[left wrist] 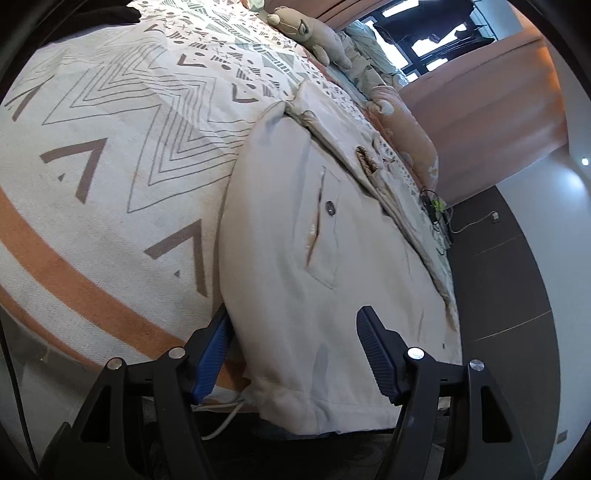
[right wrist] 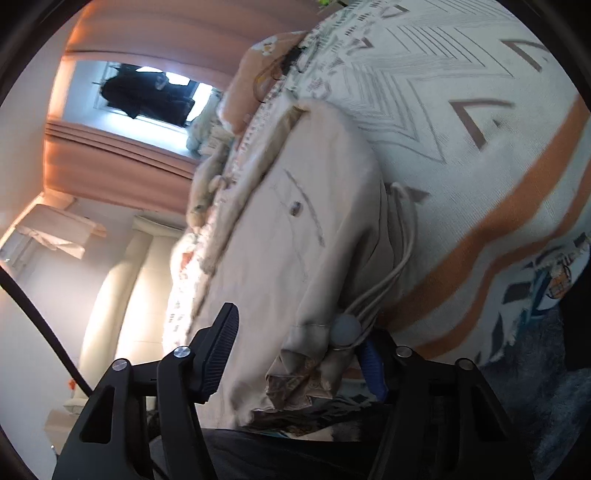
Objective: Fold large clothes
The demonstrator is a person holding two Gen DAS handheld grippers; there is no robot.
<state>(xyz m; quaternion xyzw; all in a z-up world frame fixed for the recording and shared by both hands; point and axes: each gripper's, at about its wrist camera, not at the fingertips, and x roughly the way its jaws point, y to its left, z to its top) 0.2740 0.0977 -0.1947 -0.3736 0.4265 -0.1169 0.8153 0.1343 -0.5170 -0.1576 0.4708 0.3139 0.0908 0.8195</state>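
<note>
Slippage is the main risk: the beige garment point(left wrist: 317, 236) lies on the bed point(left wrist: 92, 155) at its near edge, and both the left gripper point(left wrist: 295, 354) and right gripper point(right wrist: 299, 354) straddle its hem with jaws spread, so a shallow bite could catch one layer only. Only the right wrist view shows the drawcord point(right wrist: 391, 266) and its toggle point(right wrist: 345, 329), which could snag; only the left shows the plush toy point(left wrist: 310, 33).

Both the left gripper point(left wrist: 295, 354) and the right gripper point(right wrist: 303, 354) have black angular plastic frames with cut-out slots, round silver screws at the joints, and ribbed dark-blue fingers point(left wrist: 375, 354).
</note>
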